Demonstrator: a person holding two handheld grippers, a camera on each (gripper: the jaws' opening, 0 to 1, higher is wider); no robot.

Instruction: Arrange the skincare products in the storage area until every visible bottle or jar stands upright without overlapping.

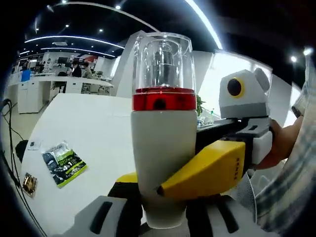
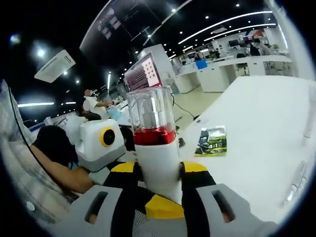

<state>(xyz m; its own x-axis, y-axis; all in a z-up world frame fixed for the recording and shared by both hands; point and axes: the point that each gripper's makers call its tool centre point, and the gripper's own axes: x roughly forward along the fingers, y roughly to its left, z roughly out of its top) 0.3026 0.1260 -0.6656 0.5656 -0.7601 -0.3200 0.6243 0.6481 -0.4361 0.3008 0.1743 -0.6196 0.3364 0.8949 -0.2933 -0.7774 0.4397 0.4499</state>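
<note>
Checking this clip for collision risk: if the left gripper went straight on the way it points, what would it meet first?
Probably nothing new: the left gripper is shut on the bottle, with the right gripper also clamping it. Beyond the bottle the way looks free, though depth is unclear.

Light: ceiling strip lights (image 1: 207, 24) are glowing overhead, brightening the white table (image 2: 266, 128).
Glare: the bottle's clear cap (image 1: 163, 61) is catching reflections.
Distortion: fisheye is bending edges.

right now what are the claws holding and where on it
Both the left claw and right claw grip one upright bottle by its white lower body, below the red band.
</note>
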